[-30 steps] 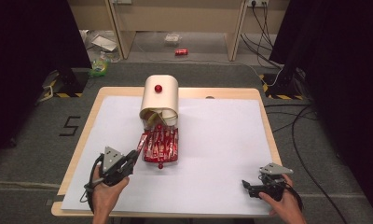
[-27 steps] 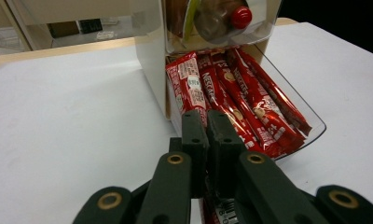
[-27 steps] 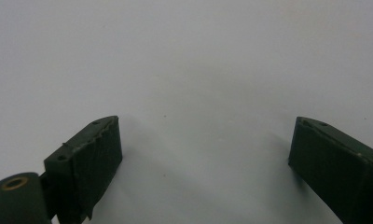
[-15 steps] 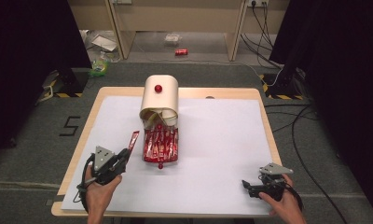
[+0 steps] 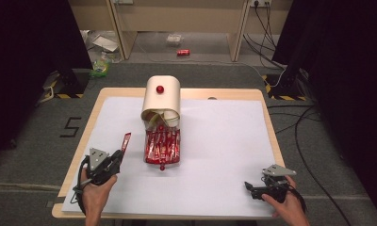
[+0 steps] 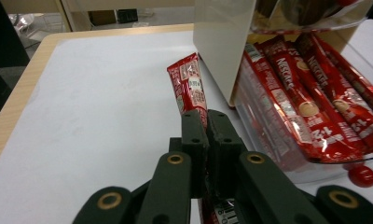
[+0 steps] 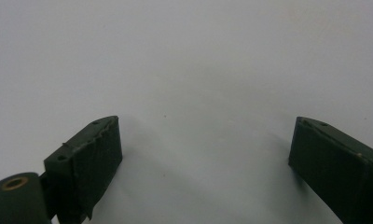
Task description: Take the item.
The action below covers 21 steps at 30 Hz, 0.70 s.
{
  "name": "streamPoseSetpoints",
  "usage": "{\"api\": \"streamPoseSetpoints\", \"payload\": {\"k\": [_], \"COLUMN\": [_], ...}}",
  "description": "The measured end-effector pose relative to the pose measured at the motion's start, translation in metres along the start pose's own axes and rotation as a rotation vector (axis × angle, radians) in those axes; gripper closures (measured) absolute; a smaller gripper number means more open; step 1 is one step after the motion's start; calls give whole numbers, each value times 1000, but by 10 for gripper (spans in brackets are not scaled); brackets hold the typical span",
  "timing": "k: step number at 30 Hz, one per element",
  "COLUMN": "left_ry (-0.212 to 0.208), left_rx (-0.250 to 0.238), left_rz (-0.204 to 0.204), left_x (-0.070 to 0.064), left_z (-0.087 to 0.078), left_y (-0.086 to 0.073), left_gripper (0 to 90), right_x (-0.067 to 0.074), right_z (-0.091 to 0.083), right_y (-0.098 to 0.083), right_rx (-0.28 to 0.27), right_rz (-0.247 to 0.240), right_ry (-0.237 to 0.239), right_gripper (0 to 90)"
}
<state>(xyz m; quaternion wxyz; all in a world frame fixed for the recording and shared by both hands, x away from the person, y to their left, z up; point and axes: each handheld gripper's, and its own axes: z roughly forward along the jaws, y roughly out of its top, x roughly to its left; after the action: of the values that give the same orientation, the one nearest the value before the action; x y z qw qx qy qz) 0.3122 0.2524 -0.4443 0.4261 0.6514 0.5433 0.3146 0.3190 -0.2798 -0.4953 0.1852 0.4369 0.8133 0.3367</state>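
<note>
Since the earlier frame the left tool (image 5: 115,159) has drawn away from the cream dispenser (image 5: 161,101) toward the desk's (image 5: 224,141) near left, its jaws clamped on one red coffee stick (image 5: 126,141) that now stands clear to the left of the clear tray (image 6: 287,158). That tray juts from the dispenser's open front and holds a row of the same red sticks (image 5: 162,146). Well to the dispenser's near right, the right tool (image 5: 255,189) rests on the white sheet, jaws wide with nothing between them.
</note>
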Motion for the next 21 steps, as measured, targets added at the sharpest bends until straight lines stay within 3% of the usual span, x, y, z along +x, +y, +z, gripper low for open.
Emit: {"api": "streamPoseSetpoints", "payload": {"k": [5, 21], "left_ry": [21, 30], "left_rx": [10, 42], "left_rz": [-9, -31], "left_x": [6, 14], "left_z": [5, 17], "left_y": [-5, -18], "left_gripper": [858, 865], "right_x": [0, 0], "right_z": [0, 0], "right_y": [0, 0], "right_rx": [0, 0], "right_rz": [0, 0], "right_ry": [0, 0], "right_gripper": [99, 99]}}
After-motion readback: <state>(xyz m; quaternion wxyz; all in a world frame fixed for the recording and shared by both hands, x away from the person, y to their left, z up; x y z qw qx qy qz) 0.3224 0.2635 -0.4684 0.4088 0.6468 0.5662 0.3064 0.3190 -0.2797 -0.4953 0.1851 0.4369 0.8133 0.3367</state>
